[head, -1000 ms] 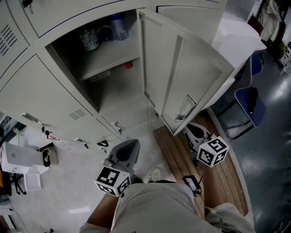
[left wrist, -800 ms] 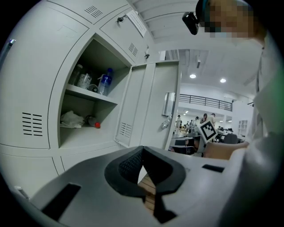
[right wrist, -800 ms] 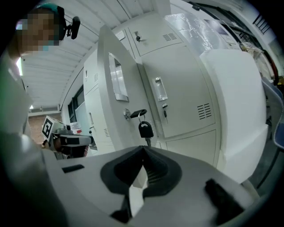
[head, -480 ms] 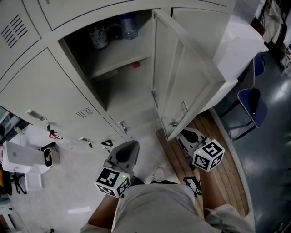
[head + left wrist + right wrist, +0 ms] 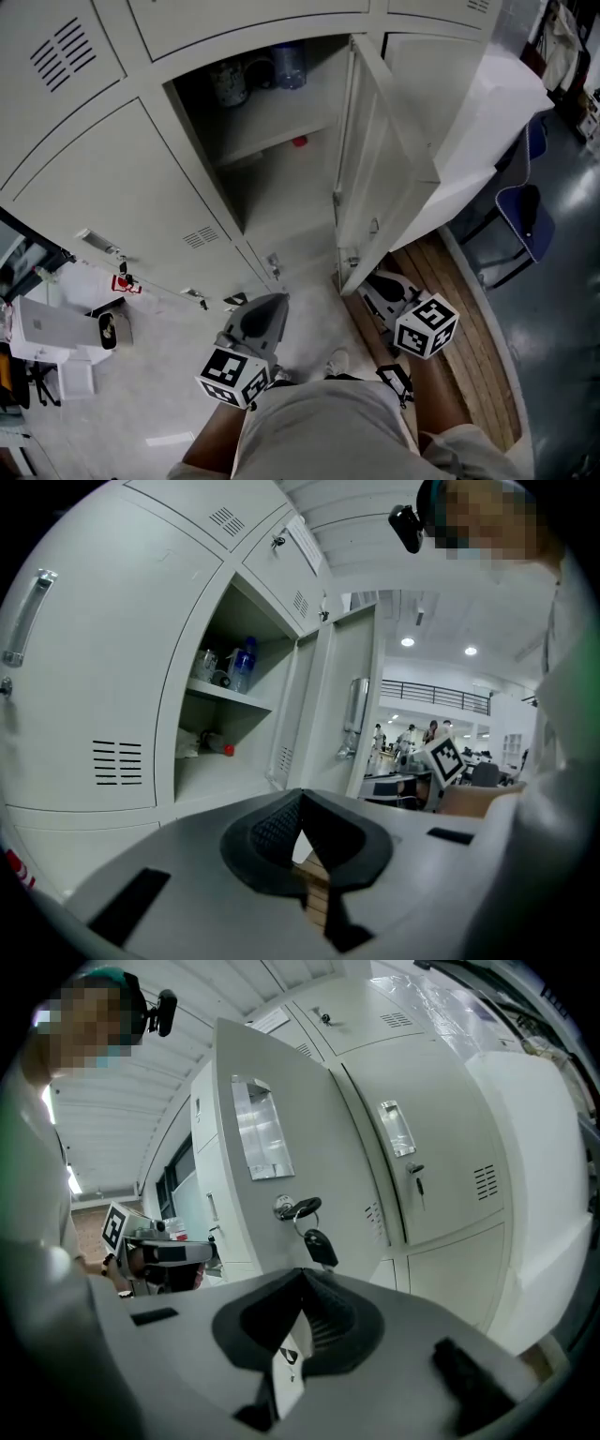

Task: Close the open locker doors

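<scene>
One locker (image 5: 272, 159) stands open, with a shelf holding a bottle (image 5: 287, 64) and a jar (image 5: 228, 82); a small red thing (image 5: 298, 142) lies below. Its grey door (image 5: 380, 178) juts out toward me, partly swung in. My right gripper (image 5: 375, 286) is shut and empty, its tips close to the door's outer face (image 5: 272, 1166), just below the key and fob (image 5: 314, 1241); contact cannot be told. My left gripper (image 5: 258, 323) is shut on nothing, low in front of the closed locker, and looks toward the open compartment (image 5: 225, 733) and the door's inner side (image 5: 347, 714).
Closed lockers (image 5: 122, 197) flank the opening, with keys hanging from their locks (image 5: 117, 277). A white covered block (image 5: 487, 103) and blue chairs (image 5: 523, 211) stand at the right. A wooden board (image 5: 459, 347) lies under my right side. A white device (image 5: 47, 323) sits at the left.
The door has swung partway toward the opening, showing less of its face. My right gripper moved left with it. The left gripper barely moved.
</scene>
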Motion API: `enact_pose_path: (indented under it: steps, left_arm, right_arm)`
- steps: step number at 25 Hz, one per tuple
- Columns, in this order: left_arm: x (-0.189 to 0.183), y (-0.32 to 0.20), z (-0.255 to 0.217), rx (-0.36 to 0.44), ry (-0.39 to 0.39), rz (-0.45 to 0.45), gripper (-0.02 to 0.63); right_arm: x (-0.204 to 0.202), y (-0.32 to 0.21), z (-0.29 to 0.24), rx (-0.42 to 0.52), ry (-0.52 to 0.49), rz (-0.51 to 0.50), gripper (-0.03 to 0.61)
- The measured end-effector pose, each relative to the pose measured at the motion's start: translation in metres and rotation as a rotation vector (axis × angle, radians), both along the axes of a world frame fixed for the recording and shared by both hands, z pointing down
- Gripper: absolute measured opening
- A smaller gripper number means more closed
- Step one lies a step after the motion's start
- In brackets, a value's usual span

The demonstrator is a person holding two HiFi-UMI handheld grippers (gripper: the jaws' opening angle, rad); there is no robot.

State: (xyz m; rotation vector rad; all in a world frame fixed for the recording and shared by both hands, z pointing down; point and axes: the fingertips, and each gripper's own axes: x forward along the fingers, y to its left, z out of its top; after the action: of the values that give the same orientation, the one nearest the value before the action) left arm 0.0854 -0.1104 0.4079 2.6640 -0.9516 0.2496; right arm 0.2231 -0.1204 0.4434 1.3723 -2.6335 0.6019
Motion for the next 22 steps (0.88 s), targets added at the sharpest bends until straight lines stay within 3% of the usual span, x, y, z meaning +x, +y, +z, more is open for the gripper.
enact_pose_path:
  steps: [15, 22]
  left_arm:
    - [-0.061, -0.014, -0.006, 0.006, 0.029, 0.013, 0.015]
    - [-0.099, -0.012, -0.003, 0.038, -0.018, 0.003, 0.015]
  right_arm:
    - [-0.066, -0.015, 0.000, -0.010, 0.028, -0.003, 0.028]
    - [-0.092, -0.020, -0.003, -0.002, 0.057, 0.009, 0.028]
